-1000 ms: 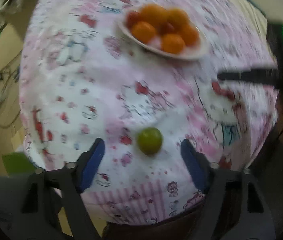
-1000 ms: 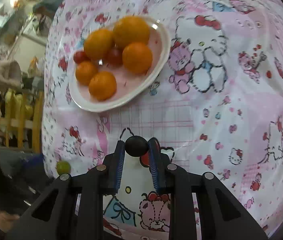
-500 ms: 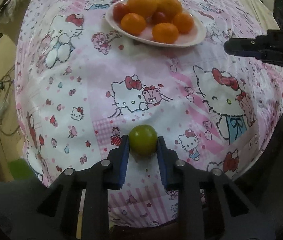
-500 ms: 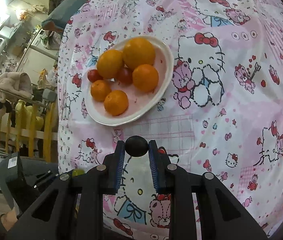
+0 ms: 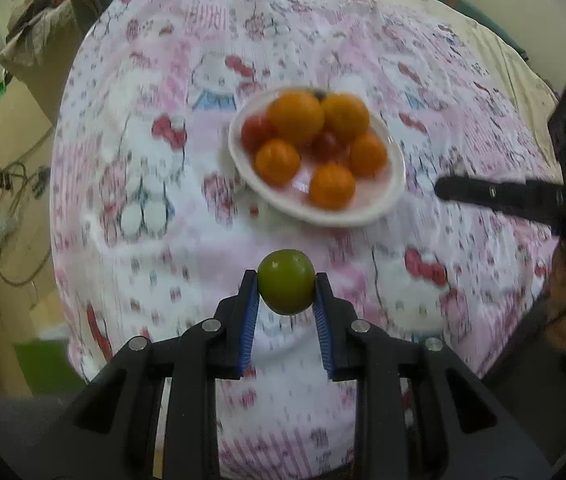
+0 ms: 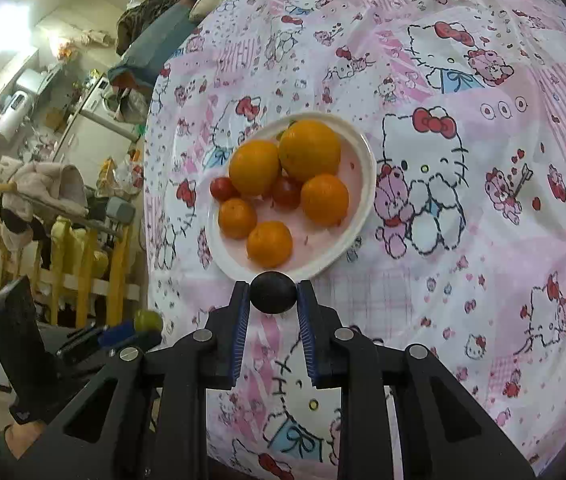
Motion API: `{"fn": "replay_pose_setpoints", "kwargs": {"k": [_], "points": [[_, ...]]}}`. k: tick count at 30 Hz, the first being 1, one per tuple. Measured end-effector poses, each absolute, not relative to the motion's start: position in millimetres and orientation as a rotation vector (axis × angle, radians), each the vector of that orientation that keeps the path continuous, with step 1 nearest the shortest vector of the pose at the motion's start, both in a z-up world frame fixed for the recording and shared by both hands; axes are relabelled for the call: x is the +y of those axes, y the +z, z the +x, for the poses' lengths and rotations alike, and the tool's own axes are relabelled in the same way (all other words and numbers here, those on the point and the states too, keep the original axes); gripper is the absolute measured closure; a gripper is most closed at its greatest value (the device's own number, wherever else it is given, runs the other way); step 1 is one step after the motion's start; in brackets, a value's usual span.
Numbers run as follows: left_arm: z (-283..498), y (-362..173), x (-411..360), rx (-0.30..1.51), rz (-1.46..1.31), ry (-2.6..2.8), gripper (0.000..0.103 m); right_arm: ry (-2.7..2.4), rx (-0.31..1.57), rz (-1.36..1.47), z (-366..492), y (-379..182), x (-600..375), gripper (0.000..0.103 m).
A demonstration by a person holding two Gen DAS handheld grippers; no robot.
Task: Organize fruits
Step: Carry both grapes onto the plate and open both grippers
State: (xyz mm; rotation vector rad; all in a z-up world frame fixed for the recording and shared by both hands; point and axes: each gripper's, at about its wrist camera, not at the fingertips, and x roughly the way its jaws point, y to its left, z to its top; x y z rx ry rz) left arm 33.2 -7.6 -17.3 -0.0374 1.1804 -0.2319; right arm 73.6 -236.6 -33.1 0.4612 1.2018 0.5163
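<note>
Ahead of both tools sits a white round plate (image 6: 357,216) of oranges. Left tool (image 5: 286,285) pinches a small green fruit (image 5: 286,282); right tool (image 6: 273,293), seemingly nearer, pinches a dark round fruit (image 6: 273,292).

The left gripper (image 5: 286,286) closed on the green fruit (image 5: 286,281) and lifted it.

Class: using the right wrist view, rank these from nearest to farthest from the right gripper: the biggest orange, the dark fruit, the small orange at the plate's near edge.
1. Dark fruit: clamped in the right gripper.
2. Small orange: near edge of the plate.
3. Biggest orange: far side of the plate.
</note>
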Motion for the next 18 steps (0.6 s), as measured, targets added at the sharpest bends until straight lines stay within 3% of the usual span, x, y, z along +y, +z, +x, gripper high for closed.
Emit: {"fn": "replay_pose_setpoints", "kwargs": {"k": [18], "points": [[105.0, -63.3, -32.3, 1.233, -0.004, -0.256, 0.08, 0.507, 1.272, 0.434, 142.7, -65.6, -201.6, 0.077]]}}
